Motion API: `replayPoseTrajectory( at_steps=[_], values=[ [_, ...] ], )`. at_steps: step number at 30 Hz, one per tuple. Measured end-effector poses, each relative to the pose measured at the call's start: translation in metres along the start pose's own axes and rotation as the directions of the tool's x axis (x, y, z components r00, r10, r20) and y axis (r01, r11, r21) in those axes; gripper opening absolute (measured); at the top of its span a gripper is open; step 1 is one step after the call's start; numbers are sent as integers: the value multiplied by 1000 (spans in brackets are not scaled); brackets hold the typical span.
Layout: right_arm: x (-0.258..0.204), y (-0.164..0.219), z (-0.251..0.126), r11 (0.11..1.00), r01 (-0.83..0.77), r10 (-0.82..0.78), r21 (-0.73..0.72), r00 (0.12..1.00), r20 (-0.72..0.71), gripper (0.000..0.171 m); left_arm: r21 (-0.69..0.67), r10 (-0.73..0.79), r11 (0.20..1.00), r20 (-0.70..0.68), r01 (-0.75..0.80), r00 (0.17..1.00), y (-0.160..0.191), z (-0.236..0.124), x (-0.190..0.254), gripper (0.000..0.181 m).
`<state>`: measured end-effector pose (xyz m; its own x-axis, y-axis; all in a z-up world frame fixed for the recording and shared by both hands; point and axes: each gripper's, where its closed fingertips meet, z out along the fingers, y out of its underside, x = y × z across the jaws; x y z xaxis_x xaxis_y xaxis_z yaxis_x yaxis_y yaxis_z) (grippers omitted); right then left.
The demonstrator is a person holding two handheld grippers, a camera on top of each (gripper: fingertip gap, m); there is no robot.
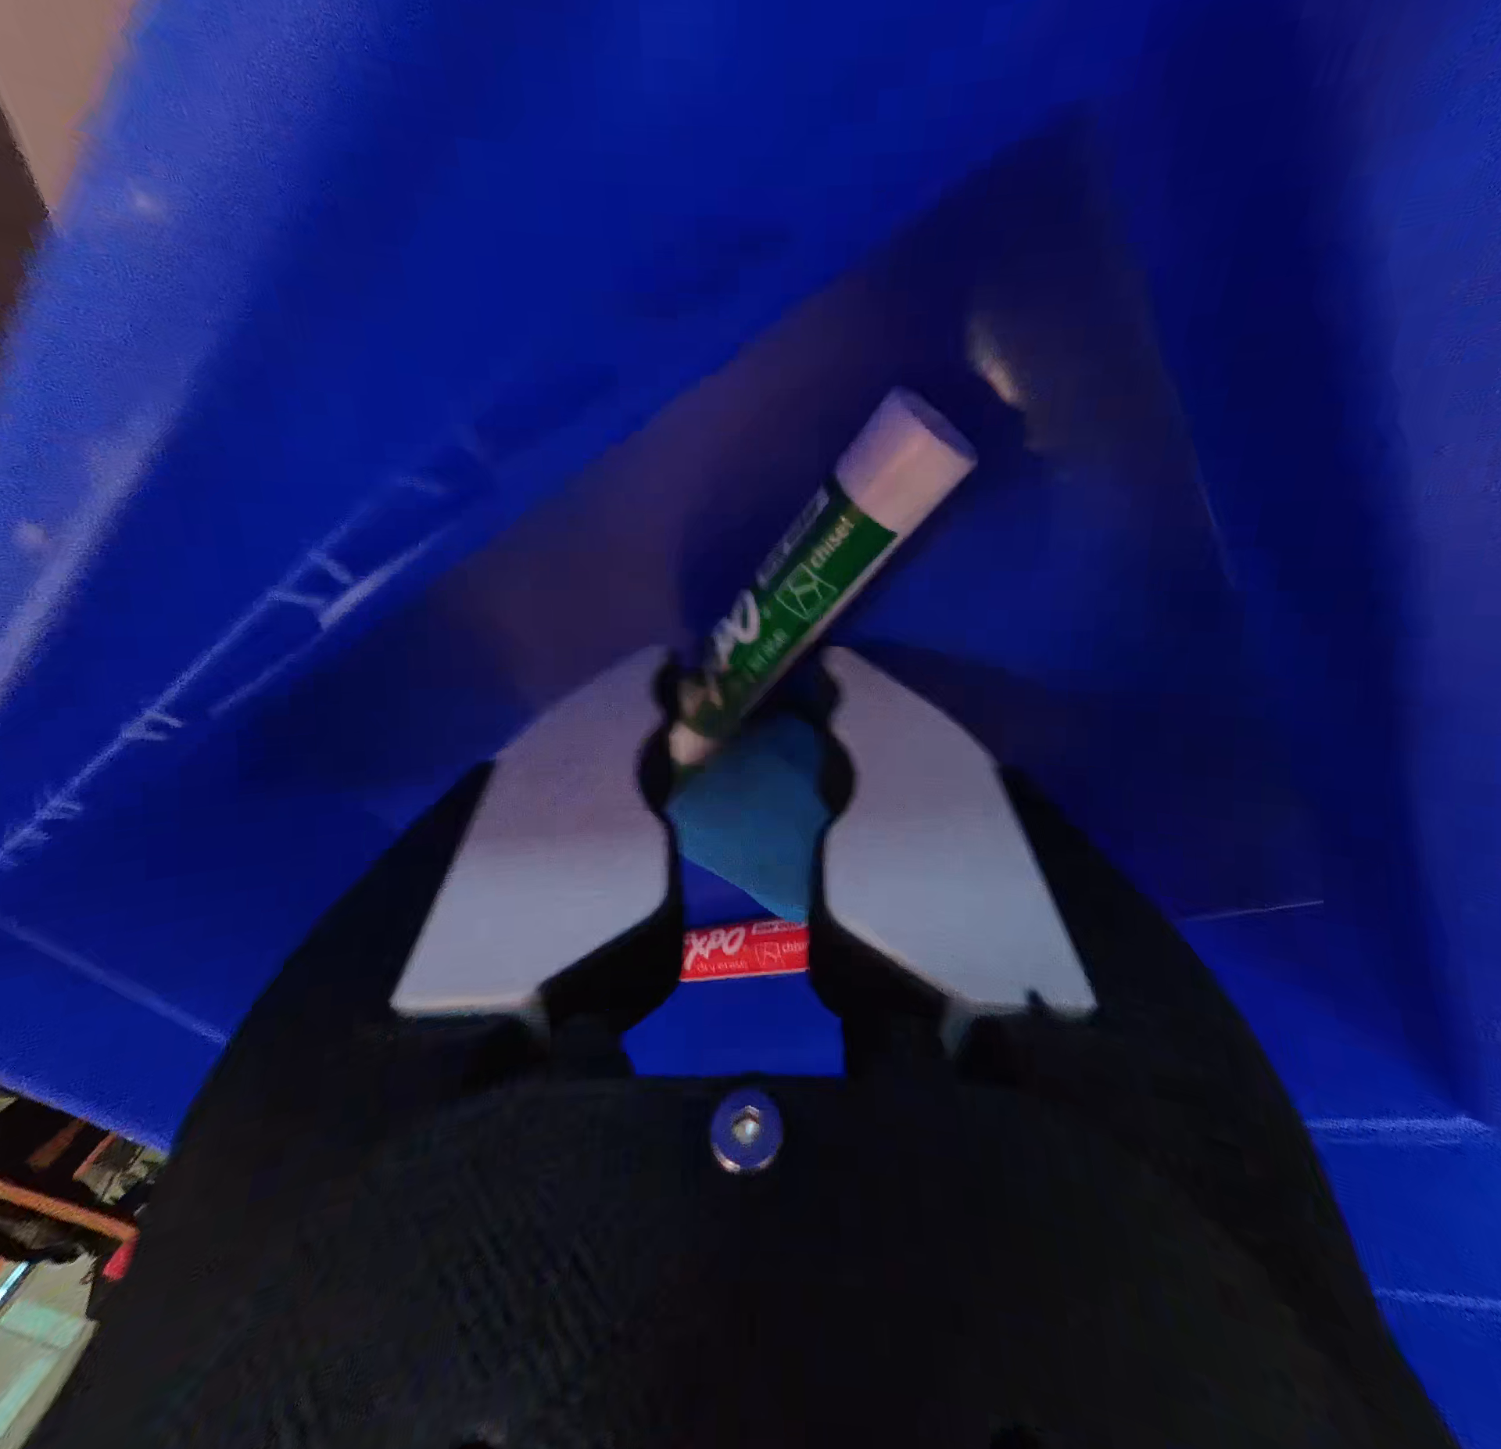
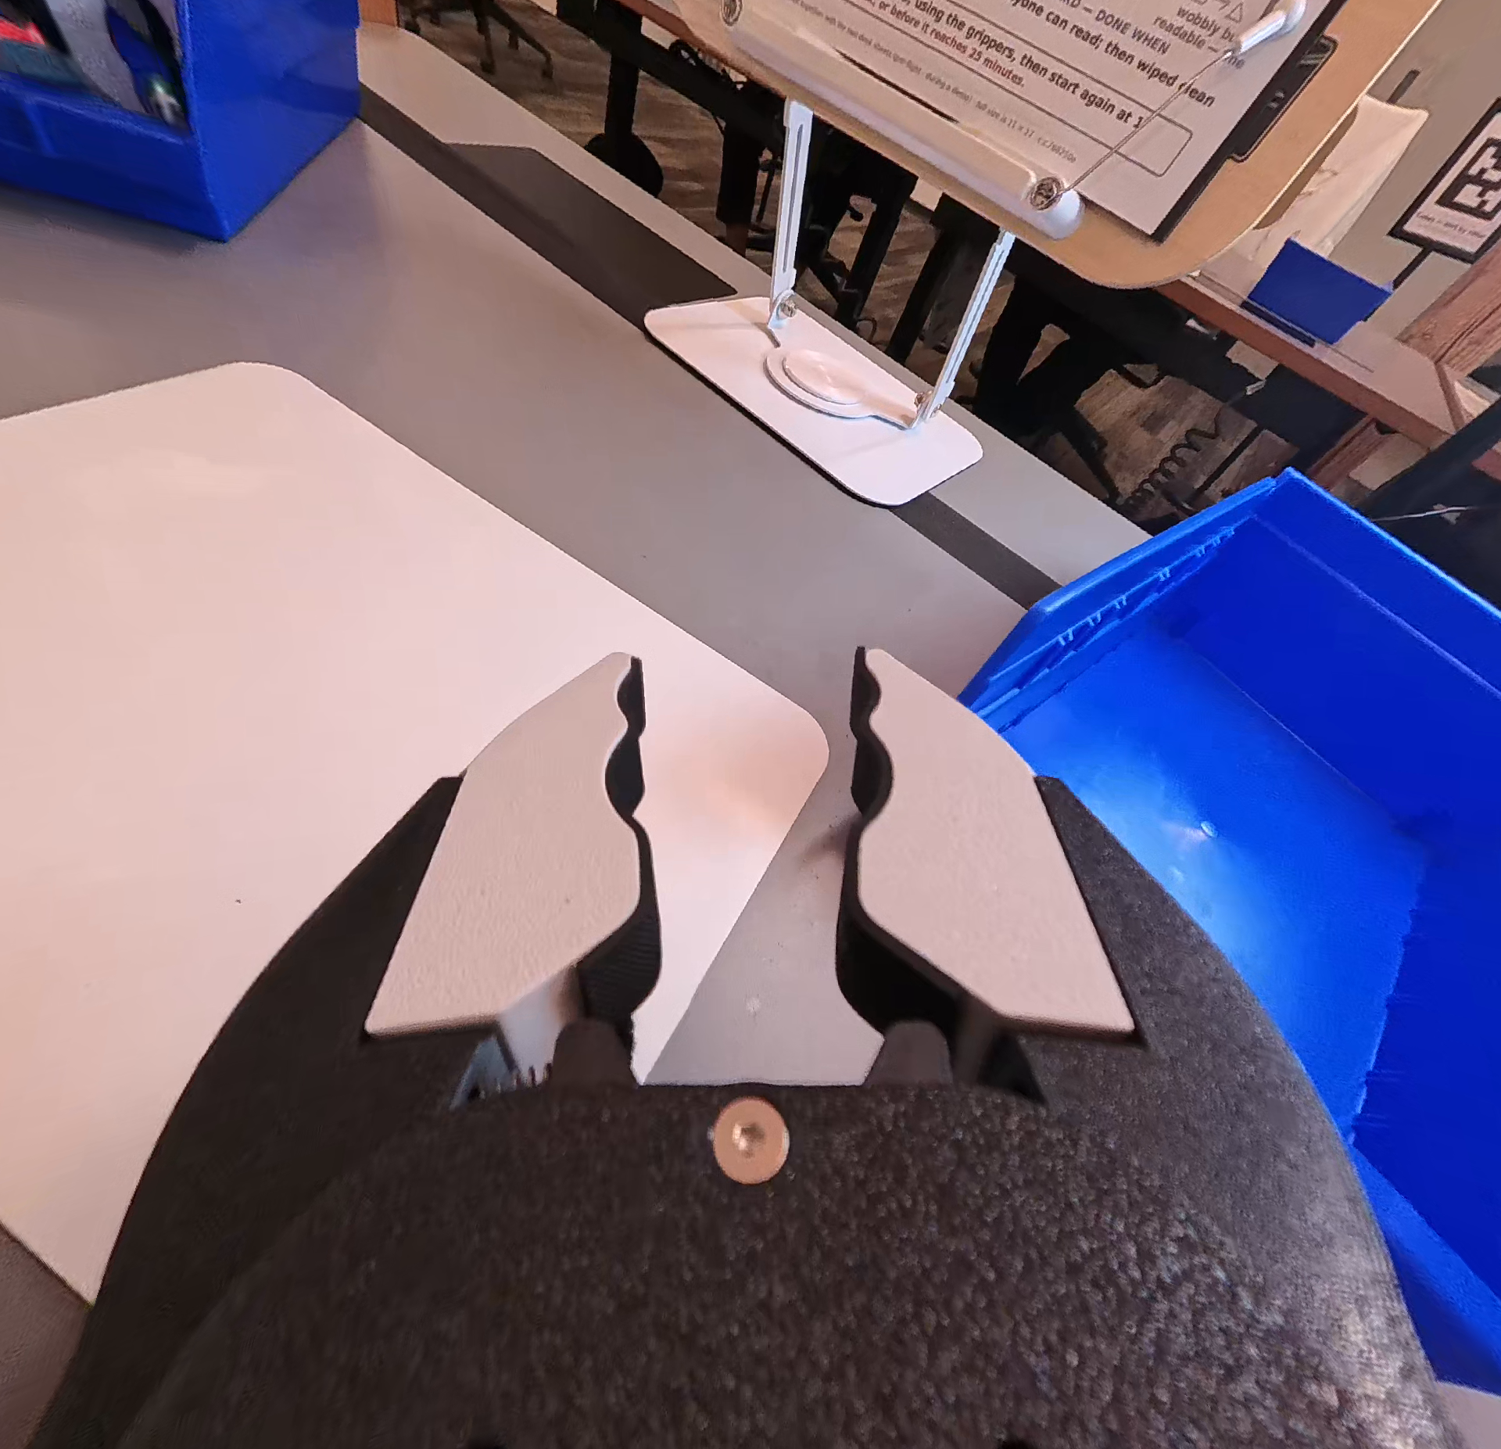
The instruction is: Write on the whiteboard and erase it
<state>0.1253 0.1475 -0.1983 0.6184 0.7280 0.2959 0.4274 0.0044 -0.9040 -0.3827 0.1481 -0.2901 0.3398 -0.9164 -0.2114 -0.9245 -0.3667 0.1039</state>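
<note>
In the left wrist view my left gripper (image 1: 743,671) is down inside a blue bin (image 1: 406,354). A green marker (image 1: 800,589) with a white end stands tilted between its fingertips, touching the left finger. A gap shows on the right side, so the jaws are open around it. A teal eraser block (image 1: 747,825) and a red marker (image 1: 743,951) lie below, between the fingers. In the right wrist view my right gripper (image 2: 747,662) is open and empty, over the near right corner of the blank whiteboard (image 2: 284,638) lying flat on the grey table (image 2: 568,402).
An empty blue bin (image 2: 1218,760) stands right of the whiteboard, close to my right finger. A second blue bin (image 2: 268,69) with things in it stands at the far left. A white stand (image 2: 893,435) holding a printed sheet (image 2: 1056,45) is at the table's far edge.
</note>
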Motion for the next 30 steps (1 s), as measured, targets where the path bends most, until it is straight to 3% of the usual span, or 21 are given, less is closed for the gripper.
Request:
replayPoseTrajectory(
  at_steps=[4,8,10,13,17,21,23,24,27,30],
  values=[
    [-4,-2,-1,1000,7,-7,12,1000,15,48,-17,4,1000,14,-4,1000,1,-10,2,19],
    [-20,-15,-2,997,25,-30,66,997,75,49,132,-54,991,221,25,974,-9,-79,6,18],
    [-37,-25,-2,994,43,-56,103,991,123,50,264,-81,964,288,3,954,-31,-117,24,18],
    [-81,-47,-2,982,68,-109,177,965,237,51,438,-39,891,330,-116,943,-96,-152,80,18],
    [-149,-63,-1,960,157,-235,232,901,364,54,544,98,789,348,-286,932,-193,-151,162,18],
    [-181,-57,0,941,237,-318,240,862,395,49,583,238,702,350,-409,906,-261,-149,211,18],
    [-182,-56,-1,929,266,-349,258,861,369,37,593,292,673,336,-442,896,-279,-153,224,18],
    [-181,-54,-1,927,280,-357,249,862,360,22,593,307,661,347,-461,886,-286,-155,227,18],
    [-178,-56,-9,921,277,-366,275,858,361,20,605,334,632,351,-484,875,-297,-161,232,18],
    [-171,-63,-17,932,190,-306,308,870,387,20,715,294,560,300,-418,908,-300,-174,234,18]
  ],
)
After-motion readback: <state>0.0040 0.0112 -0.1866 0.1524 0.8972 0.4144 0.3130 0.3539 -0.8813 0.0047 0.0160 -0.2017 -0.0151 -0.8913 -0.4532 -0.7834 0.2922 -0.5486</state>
